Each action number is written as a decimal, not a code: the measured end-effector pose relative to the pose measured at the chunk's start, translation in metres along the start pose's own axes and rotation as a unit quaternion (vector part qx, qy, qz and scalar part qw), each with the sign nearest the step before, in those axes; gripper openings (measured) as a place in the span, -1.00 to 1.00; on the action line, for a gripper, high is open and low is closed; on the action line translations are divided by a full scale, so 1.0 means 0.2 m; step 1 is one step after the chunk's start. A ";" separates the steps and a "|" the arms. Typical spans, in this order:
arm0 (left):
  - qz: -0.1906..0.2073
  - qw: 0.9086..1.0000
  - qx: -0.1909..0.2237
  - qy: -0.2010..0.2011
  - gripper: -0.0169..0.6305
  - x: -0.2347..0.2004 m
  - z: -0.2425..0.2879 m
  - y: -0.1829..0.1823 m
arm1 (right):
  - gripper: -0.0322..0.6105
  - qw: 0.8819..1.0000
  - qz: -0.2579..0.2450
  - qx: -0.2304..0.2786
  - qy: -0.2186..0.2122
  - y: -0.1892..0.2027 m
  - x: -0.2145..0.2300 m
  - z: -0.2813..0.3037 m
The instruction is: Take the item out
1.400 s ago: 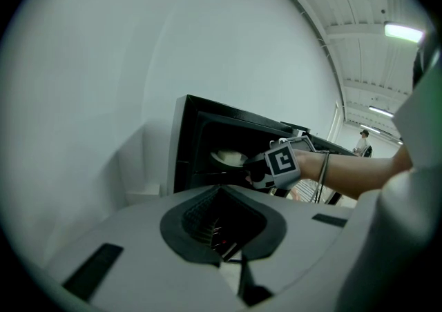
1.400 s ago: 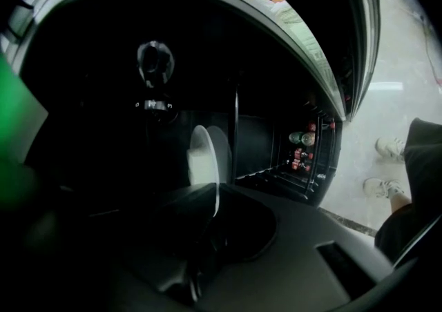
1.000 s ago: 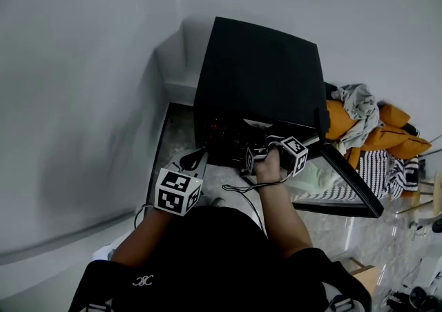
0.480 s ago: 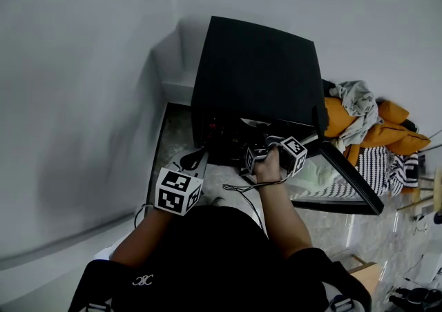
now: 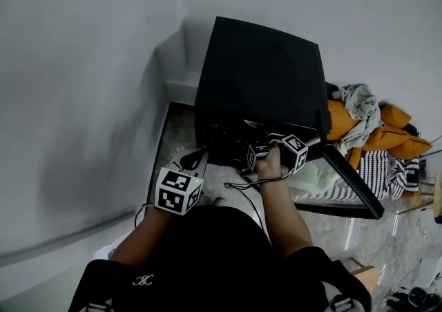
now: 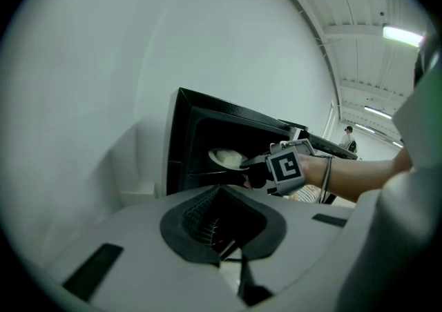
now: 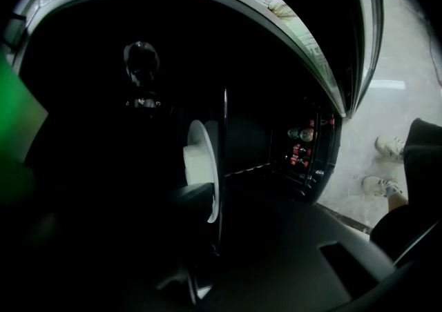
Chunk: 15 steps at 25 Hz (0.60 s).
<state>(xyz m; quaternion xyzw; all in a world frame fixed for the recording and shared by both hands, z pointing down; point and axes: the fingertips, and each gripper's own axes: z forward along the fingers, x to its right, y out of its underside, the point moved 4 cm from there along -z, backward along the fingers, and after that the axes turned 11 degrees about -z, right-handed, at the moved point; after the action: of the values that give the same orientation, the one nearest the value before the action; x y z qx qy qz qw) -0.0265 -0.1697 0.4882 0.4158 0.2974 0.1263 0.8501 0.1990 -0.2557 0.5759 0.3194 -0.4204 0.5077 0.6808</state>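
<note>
You are at the gripping step. Your right gripper (image 6: pixel 248 169) is reaching into the open oven (image 5: pixel 262 76), where the plate (image 7: pixel 210 145) sits on the shelf inside with a pale lump on it. The jaws have just been closing. In the right gripper view they stand narrow with the plate's near rim between them, and they look to be pinching it, though the cavity is dark and how firm the hold is remains a guess. Nothing has come out yet, and the plate is wholly inside.

Your left gripper (image 5: pixel 193 161) hangs back in front of the oven's left side, its jaws together with nothing in them.

Next, I'd judge, you need to make sure of the pinch, then draw the plate straight back through the opening. Keep it level so the lump does not slide off. The door (image 5: pixel 349 183) swings out to the right of your arm, so pull towards yourself rather than sideways. The idle gripper could steady the far rim once the plate is clear of the shelf.

By count there is one oven, one door, one plate carrying one lump, two grippers, and one heap of clothes (image 5: pixel 373 131) to the right of the oven
</note>
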 end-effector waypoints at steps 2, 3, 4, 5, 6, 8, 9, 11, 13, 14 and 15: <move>-0.001 1.000 -0.001 0.000 -0.95 0.00 0.00 0.00 | -0.78 1.000 -0.001 0.002 -0.004 0.00 0.00 -0.01; -0.001 1.000 -0.001 0.000 -0.95 0.00 0.00 0.00 | -0.79 1.000 -0.001 0.002 -0.006 0.00 0.00 -0.01; -0.001 1.000 -0.001 0.001 -0.95 0.00 0.01 0.01 | -0.79 1.000 -0.001 0.000 -0.008 0.00 0.00 -0.01; -0.001 1.000 -0.001 0.001 -0.95 0.00 0.01 0.01 | -0.79 1.000 -0.002 -0.001 -0.010 0.01 0.00 -0.02; 0.000 1.000 -0.002 0.002 -0.95 0.00 0.01 0.00 | -0.79 1.000 -0.004 -0.002 -0.011 0.01 0.00 -0.02; 0.001 1.000 -0.003 0.004 -0.95 0.01 0.02 0.00 | -0.79 1.000 -0.005 -0.004 -0.012 0.01 0.00 -0.03; 0.002 1.000 -0.003 0.006 -0.95 0.01 0.02 0.00 | -0.79 1.000 -0.005 -0.004 -0.012 0.01 0.00 -0.04; 0.002 1.000 -0.003 0.007 -0.95 0.02 0.02 0.00 | -0.79 1.000 -0.007 -0.004 -0.011 0.02 0.01 -0.05; 0.003 1.000 -0.003 0.008 -0.95 0.02 0.03 0.00 | -0.79 1.000 -0.009 -0.005 -0.011 0.01 0.01 -0.06; 0.003 1.000 -0.002 0.009 -0.95 0.02 0.03 0.00 | -0.80 1.000 -0.009 -0.006 -0.011 0.01 0.00 -0.05; 0.003 1.000 -0.002 0.009 -0.95 0.02 0.03 0.00 | -0.81 1.000 -0.008 -0.008 -0.012 0.01 0.00 -0.05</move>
<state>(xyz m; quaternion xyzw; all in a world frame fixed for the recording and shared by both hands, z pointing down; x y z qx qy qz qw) -0.0195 -0.1717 0.4906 0.4137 0.3032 0.1329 0.8481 0.1993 -0.2465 0.5722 0.3229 -0.4303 0.4952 0.6821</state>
